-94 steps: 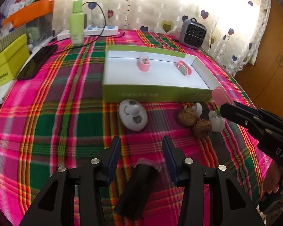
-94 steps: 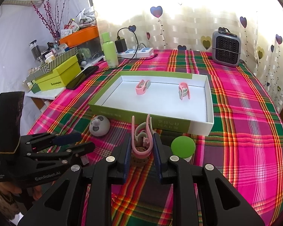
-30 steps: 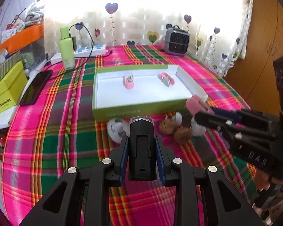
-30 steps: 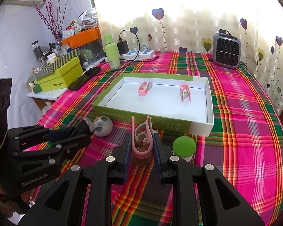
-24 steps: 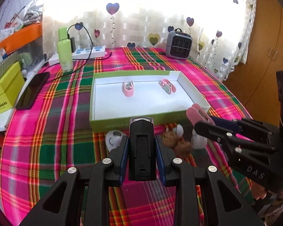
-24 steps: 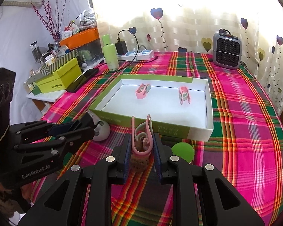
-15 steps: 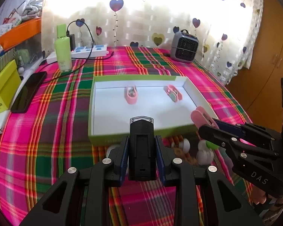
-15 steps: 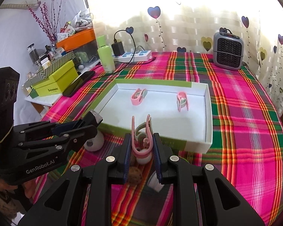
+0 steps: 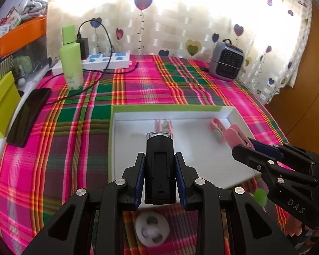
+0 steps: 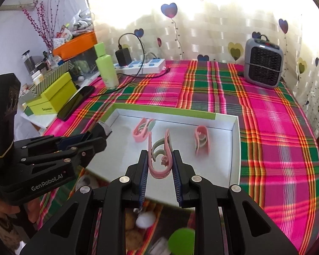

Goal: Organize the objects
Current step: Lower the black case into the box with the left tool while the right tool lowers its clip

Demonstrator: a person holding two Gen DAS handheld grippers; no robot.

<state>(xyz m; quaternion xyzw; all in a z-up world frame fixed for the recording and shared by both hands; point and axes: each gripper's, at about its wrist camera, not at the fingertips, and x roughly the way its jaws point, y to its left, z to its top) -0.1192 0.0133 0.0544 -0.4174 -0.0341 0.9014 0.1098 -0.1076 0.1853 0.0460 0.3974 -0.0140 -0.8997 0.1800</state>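
My left gripper [image 9: 159,159] is shut on a black lighter-like device [image 9: 160,167] with a clear tip, held over the near left part of the green-rimmed white tray [image 9: 111,144]. My right gripper [image 10: 160,159] is shut on a pink hair clip [image 10: 160,159] with a grey-green inner part, above the tray's white floor [image 10: 121,155]. Two more pink clips [image 10: 143,130] [image 10: 202,141] lie inside the tray. In the left wrist view the right gripper [image 9: 242,146] comes in from the right with its pink clip [image 9: 237,135].
On the plaid cloth in front of the tray lie a white round case [image 9: 152,230], walnuts [image 10: 130,218], a white ball [image 10: 145,220] and a green-capped item [image 10: 180,243]. Behind the tray: a green bottle [image 9: 71,63], power strip [image 9: 108,60], black phone [image 9: 26,116], grey heater [image 9: 226,62], yellow-green boxes [image 10: 53,98].
Both grippers have carried their objects forward from above the loose items to over the tray. The black device, lying on the cloth at first, is now held in the left gripper.
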